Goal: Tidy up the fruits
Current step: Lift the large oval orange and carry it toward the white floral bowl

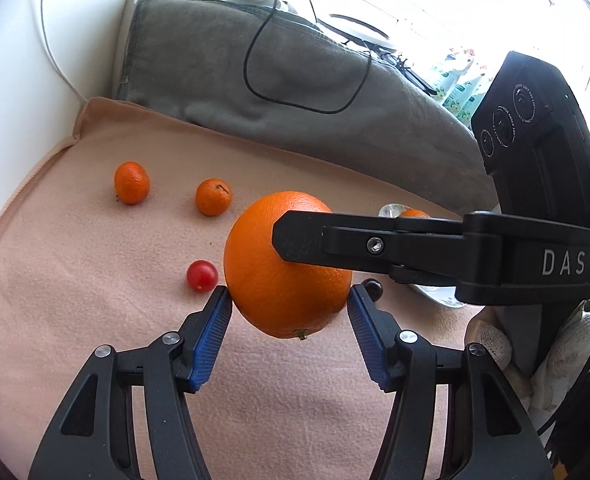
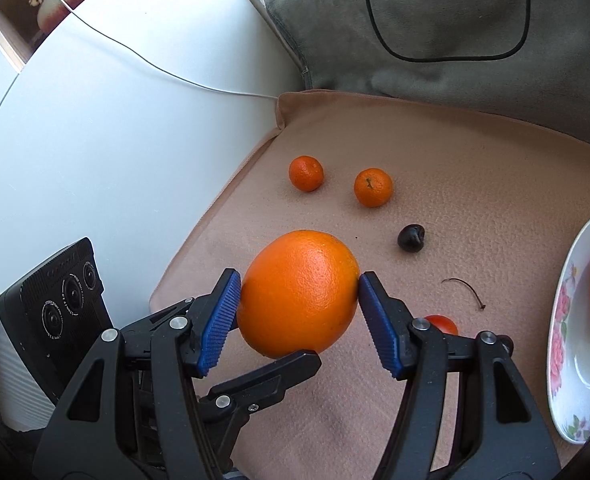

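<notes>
we hold the orange [image 2: 299,294] with both tools, left [image 1: 289,312] and right [image 2: 299,300]: firm, round, slippery; pads belong across its middle.

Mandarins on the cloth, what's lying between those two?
Nothing: bare pink cloth separates the stemmed mandarin from the other mandarin, in both wrist views.

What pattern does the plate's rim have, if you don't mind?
Pink roses with green leaves on the white plate; the right wrist view shows it best.

"DAS" in white on right claw [image 1: 291,236] arm; camera-lens lettering illegible.
</notes>
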Motion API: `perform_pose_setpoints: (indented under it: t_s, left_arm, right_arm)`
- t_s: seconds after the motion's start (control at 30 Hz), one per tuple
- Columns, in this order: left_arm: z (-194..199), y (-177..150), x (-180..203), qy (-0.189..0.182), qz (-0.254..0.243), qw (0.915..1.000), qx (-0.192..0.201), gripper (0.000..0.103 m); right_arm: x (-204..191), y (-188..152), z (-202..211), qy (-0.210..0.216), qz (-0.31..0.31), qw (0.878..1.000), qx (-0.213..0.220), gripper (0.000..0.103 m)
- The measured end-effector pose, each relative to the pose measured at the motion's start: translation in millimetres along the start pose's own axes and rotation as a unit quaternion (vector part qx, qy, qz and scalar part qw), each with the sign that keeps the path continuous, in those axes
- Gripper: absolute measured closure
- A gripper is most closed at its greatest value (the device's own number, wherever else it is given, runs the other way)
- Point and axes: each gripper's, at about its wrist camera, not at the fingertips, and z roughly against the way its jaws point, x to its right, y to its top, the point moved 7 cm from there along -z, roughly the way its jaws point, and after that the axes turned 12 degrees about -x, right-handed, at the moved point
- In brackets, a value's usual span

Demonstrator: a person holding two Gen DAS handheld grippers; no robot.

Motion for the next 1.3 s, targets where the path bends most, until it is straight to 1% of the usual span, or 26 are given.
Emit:
perform_pose_setpoints:
  t_s: [0.43,0.8,1.0,1.3]
  left_arm:
    - [-29.3,1.1,68.7,-0.026,-0.048,0.9983,-0.020,0.044]
    - [-58.2,-1.4,124.0,-0.044,-0.093,0.9936,-0.048,0.044]
    - [-73.9,-1.2,145.2,-0.050,-0.109,0.9909,-0.061,0.044]
    - [-92.6,1.9,160.9,-0.052,-0.120,0.9884,-0.077,0.043]
  right_arm:
    - [50.3,-27.9,53.6,-0.021,-0.042,0.998,0.033,0.039]
    - [97.8,-54.5,89.2,-0.033,-0.083,0.994,0.055,0.039]
    - [121.9,-67.5,104.1,-0.034,-0.106,0.992,0.062,0.039]
    - [146.5,-77.2,112.7,-0.036,-0.127,0.989,0.063,0.039]
